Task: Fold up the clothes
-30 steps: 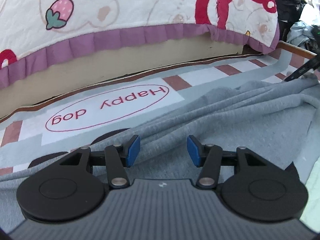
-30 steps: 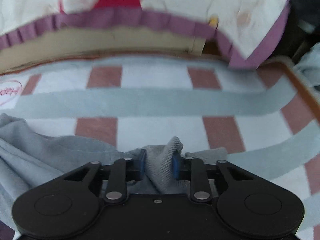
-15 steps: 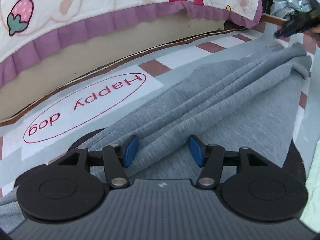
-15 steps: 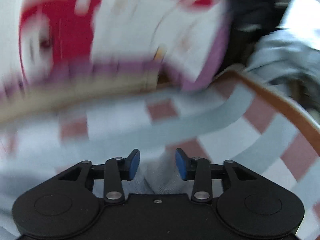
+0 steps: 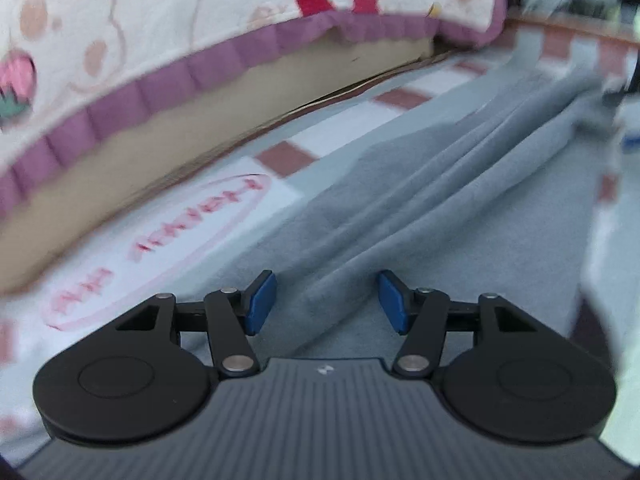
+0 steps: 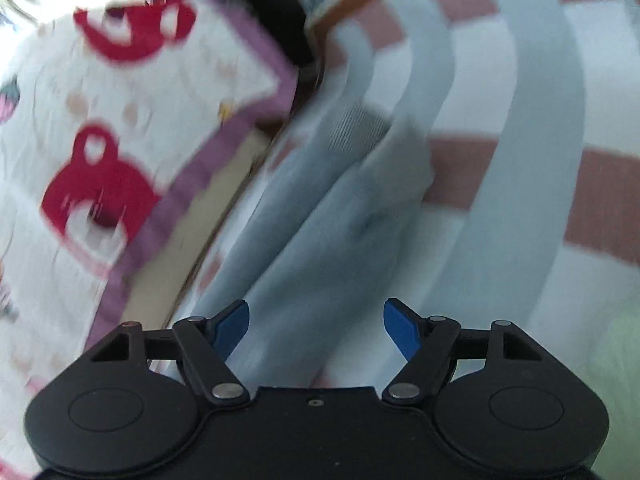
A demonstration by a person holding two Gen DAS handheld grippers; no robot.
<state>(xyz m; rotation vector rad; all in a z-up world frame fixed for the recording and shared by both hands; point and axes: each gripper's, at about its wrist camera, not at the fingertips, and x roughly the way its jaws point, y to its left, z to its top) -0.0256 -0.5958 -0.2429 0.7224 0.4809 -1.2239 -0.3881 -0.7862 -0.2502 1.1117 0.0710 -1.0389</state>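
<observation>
The grey garment (image 5: 460, 184) lies spread along the checked mat (image 5: 344, 124), gathered into several long ridges that run lengthwise from under the left gripper (image 5: 327, 302) toward the mat's far right corner; its long edge lies near the mat's far edge, where the bed's side panel (image 5: 200, 128) rises under a quilt (image 5: 160, 20) with a purple frill. In the right wrist view the same garment (image 6: 320, 216) ends in a ribbed band (image 6: 352, 128), probably a cuff or hem, bunched and blurred near the mat's wooden-trimmed edge. It looks like a soft, thick knit: limp, light enough to lift by one edge, prone to sag and to drag its folds along, and not slippery between rubber pads. The ribbed band and the thicker ridges seem the surest places to pinch, since a single flat layer would be hard to pick off the mat. The left gripper hovers low over the near end with its blue fingers (image 5: 260, 306) apart and a ridge of cloth lying between them, not pinched. The right gripper (image 6: 318, 332) has its fingers wide apart above the cloth, holding nothing.
</observation>
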